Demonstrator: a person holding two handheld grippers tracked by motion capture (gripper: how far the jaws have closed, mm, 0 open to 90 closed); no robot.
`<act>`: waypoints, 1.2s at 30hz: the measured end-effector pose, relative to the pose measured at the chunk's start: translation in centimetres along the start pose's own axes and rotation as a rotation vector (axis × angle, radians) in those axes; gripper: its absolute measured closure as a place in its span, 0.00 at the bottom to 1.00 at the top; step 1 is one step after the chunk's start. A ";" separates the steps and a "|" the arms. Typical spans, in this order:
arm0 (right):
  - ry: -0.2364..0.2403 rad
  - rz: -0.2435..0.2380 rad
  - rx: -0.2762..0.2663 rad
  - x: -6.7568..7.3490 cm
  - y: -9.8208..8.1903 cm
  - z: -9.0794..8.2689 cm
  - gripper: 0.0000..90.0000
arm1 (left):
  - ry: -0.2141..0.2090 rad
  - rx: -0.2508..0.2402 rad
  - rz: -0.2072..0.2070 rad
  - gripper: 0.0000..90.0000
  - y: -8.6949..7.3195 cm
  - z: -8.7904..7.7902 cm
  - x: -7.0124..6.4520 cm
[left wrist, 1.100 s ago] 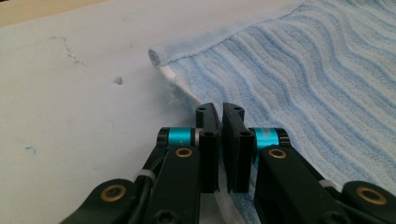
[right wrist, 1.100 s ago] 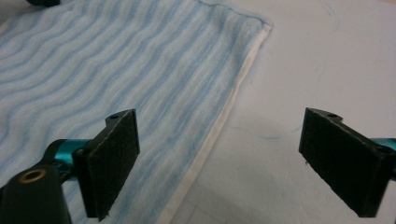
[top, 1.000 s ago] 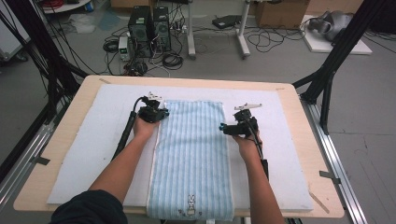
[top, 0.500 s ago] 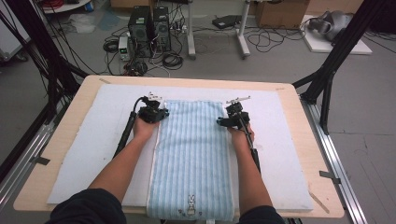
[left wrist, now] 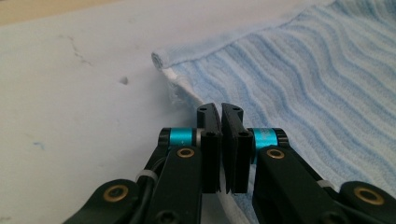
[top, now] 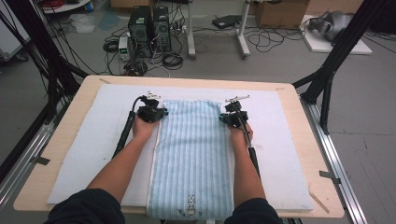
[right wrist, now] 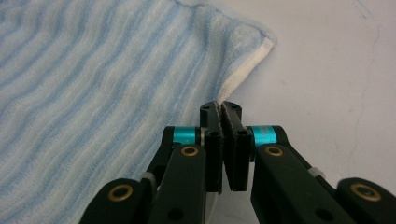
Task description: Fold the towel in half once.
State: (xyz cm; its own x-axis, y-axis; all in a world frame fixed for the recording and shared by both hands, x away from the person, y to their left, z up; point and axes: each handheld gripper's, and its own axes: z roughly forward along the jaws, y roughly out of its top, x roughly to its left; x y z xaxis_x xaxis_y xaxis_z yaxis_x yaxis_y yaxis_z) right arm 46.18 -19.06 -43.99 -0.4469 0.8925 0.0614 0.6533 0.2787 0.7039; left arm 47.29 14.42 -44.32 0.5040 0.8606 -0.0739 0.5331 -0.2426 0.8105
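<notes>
Between two grippers lies one striped blue towel [top: 194,154]; left gripper [left wrist: 220,108] and right gripper [right wrist: 220,106], just closed, each pinch one edge.

Wooden table [top: 299,100] — white mat [top: 93,140] on it; striped towel [top: 194,154] atop.

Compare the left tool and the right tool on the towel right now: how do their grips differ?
The left tool pinches the towel's left edge, below its rolled far corner; the right tool pinches the right edge, just below the lifted far corner. The left tool has held shut, while the right tool's jaws have just closed on the cloth. Both are shut on the towel's far end, level with each other.
</notes>
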 end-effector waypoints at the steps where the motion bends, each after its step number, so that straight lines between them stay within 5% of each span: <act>1: 0.001 0.000 -0.014 0.0 0.1 -0.2 0.98 | -0.007 -0.017 -0.016 0.96 0.2 -0.2 0.1; 10: 0.044 -0.008 -0.101 0.8 0.0 -2.3 0.98 | -0.072 -0.083 -0.065 0.96 0.2 -2.6 0.2; 16: 0.081 -0.018 -0.130 1.3 -1.4 -4.0 0.98 | -0.121 -0.074 -0.103 0.96 -1.2 -4.3 0.1; 36: 0.122 -0.110 -0.134 4.6 -6.0 -9.0 0.97 | -0.223 -0.098 -0.007 0.95 -5.8 -9.9 -3.6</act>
State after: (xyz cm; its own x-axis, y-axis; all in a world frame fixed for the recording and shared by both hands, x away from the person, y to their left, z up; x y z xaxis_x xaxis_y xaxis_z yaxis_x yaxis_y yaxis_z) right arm 34.64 -19.80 -41.54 -0.5865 0.8078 0.0584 0.5135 0.3151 0.7982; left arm 35.66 17.14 -43.06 0.6440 0.7390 -0.1978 0.4741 -0.1827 0.8613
